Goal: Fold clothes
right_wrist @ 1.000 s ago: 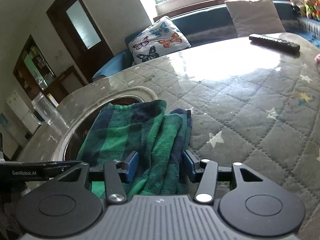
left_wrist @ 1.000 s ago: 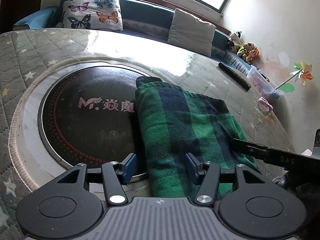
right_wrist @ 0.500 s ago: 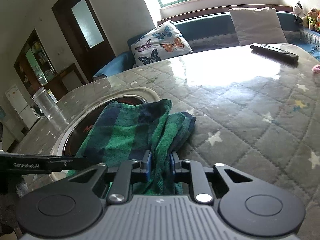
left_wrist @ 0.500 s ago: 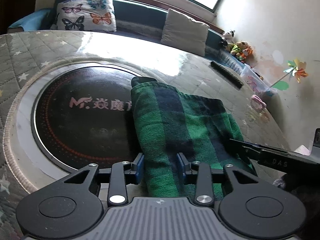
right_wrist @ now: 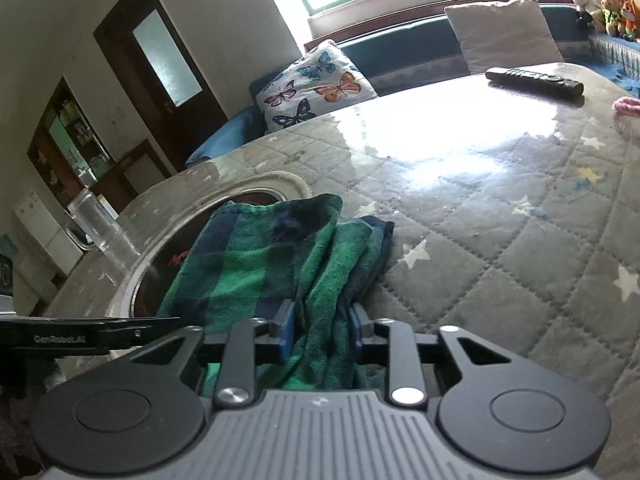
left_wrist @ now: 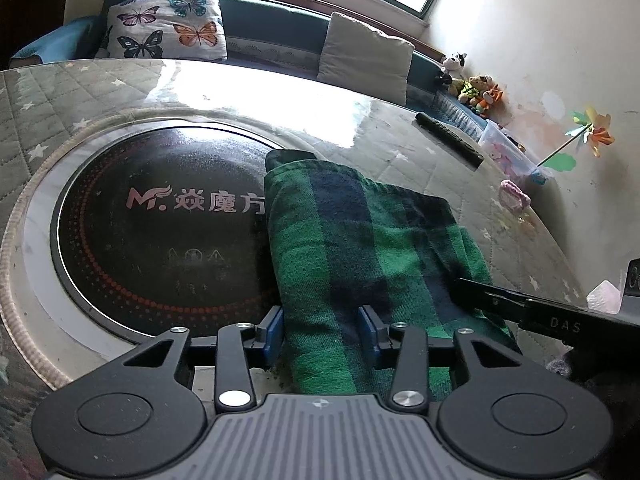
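Observation:
A green and dark blue plaid cloth (left_wrist: 360,240) lies folded on the round table, half over the black induction cooktop (left_wrist: 160,216). My left gripper (left_wrist: 322,330) stands at the cloth's near edge, its blue pads on either side of the fabric with a visible gap. My right gripper (right_wrist: 322,328) is at the cloth's (right_wrist: 272,252) other near corner, pads apart around a bunched fold. Each gripper's side shows in the other's view: the right one in the left wrist view (left_wrist: 540,316), the left one in the right wrist view (right_wrist: 80,336).
The quilted star-pattern table cover (right_wrist: 500,240) spreads around. A black remote (right_wrist: 534,80) and a pink item (left_wrist: 514,196) lie at the far edge. A clear glass (right_wrist: 102,232) stands left of the cooktop. A sofa with a butterfly cushion (left_wrist: 168,32) is behind.
Both grippers closed onto the cloth's near edge half a second ago, then opened somewhat; the right gripper's jaws are wider now. The cloth has stayed in place.

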Demonstrator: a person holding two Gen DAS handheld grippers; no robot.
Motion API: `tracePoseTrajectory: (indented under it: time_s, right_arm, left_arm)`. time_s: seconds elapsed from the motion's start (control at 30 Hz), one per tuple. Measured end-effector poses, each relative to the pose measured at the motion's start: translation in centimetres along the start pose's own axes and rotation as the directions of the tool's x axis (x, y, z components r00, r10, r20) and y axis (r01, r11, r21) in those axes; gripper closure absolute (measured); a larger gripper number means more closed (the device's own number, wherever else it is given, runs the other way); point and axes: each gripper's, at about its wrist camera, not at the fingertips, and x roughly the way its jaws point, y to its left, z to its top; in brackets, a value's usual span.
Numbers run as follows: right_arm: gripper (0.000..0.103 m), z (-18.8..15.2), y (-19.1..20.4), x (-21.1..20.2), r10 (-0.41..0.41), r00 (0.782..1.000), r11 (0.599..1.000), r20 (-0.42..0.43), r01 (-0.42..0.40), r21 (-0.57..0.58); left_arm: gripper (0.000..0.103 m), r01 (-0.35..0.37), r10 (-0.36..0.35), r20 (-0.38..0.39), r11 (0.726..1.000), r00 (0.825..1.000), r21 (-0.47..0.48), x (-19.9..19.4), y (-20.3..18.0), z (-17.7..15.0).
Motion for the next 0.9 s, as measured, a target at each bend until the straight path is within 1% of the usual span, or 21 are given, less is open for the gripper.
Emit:
tracePoseTrajectory:
  time_s: [0.03,0.17,0.37,0.9]
  right_arm:
    - [0.084,0.0,0.1,-0.1,-0.004,1.0,1.0,0.005,0.004,-0.002]
    - [0.087,-0.2,0.6,-0.7,-0.011,1.0,1.0,0.017,0.011,-0.009]
    - [0.088,-0.7,1.3,-2.1,-0.011,0.999,1.0,0.035,0.012,-0.022]
    - [0.088,-2.1,4.0,-5.3,-0.005,0.996,0.997,0.087,0.012,-0.073]
  left_arm:
    - [0.064,-0.007,0.007,0.005,1.0,1.0,0.007,-0.1,-0.2,-0.1]
    - [0.072,-0.024,0.023,0.024,1.0,0.999,0.018,-0.7,-0.7,-0.3]
    - [0.078,-0.028,0.027,0.039,0.999,0.999,0.022,-1.8,-1.2,-0.7]
    - [0.08,-0.036,0.033,0.107,0.999,0.994,0.022,-5.5,-1.9,-2.3]
